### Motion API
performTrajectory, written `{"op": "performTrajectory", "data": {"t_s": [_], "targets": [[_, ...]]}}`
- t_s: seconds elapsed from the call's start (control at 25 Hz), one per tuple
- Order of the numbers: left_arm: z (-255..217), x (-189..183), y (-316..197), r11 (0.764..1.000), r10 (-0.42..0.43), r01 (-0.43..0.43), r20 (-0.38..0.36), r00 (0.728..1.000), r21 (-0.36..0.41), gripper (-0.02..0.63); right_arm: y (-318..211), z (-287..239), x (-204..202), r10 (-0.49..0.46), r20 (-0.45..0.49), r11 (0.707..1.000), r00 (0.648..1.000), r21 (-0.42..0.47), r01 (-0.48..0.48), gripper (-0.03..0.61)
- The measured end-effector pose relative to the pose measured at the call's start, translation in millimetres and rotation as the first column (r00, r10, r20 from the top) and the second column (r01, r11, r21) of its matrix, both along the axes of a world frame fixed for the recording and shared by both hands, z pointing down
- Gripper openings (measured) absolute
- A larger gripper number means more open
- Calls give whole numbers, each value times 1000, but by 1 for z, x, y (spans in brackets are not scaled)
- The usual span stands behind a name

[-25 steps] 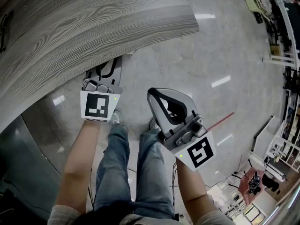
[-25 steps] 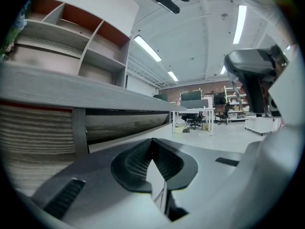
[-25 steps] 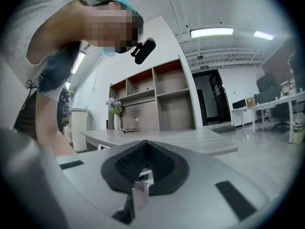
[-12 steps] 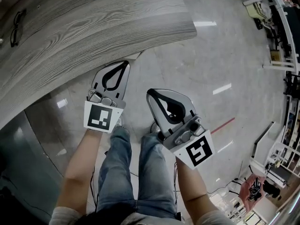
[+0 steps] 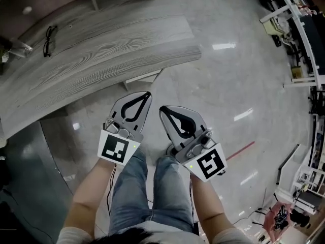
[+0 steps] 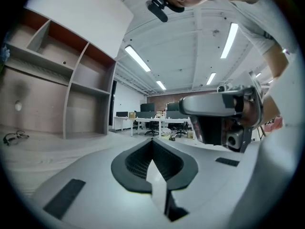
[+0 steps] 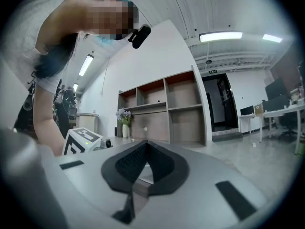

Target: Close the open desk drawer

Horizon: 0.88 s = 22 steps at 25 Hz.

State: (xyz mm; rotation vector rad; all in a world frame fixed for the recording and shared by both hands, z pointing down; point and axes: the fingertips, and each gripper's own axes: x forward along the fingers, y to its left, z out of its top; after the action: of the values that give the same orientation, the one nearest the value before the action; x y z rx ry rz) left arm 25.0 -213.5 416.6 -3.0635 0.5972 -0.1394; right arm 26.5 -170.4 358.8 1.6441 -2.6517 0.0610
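At 6 o'clock from the wood-grain desk [image 5: 101,50], left gripper [image 5: 147,93] and right gripper [image 5: 162,109] hold teardrop jaws pressed together, empty; drawer hidden.

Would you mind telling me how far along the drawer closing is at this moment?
Apparently done: what seems to be the drawer shows only as a narrow pale strip under the desk edge, so it looks pushed in; full closure can't be confirmed. In hand: nothing. The left gripper and right gripper are shut, empty, over the floor, clear of the desk. Left: perhaps a flushness check.
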Motion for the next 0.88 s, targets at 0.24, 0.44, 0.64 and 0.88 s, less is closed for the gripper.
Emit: {"op": "performTrajectory", "data": {"t_s": [0.24, 0.44, 0.64, 0.88], "targets": [[-77, -16, 36, 1000, 7, -7, -12, 1000, 27, 8, 22, -59, -13, -33, -11, 999, 999, 26, 33, 9], [-116, -25, 48, 1000, -18, 19, -43, 999, 24, 8, 30, -84, -18, -54, -10, 998, 998, 28, 54, 9], [-152, -30, 68, 1000, -13, 14, -51, 999, 24, 8, 42, -109, -22, -80, -32, 996, 996, 41, 82, 9], [-179, -33, 93, 999, -9, 11, -64, 998, 35, 9, 61, -126, -26, -109, -29, 993, 994, 47, 111, 9]]}}
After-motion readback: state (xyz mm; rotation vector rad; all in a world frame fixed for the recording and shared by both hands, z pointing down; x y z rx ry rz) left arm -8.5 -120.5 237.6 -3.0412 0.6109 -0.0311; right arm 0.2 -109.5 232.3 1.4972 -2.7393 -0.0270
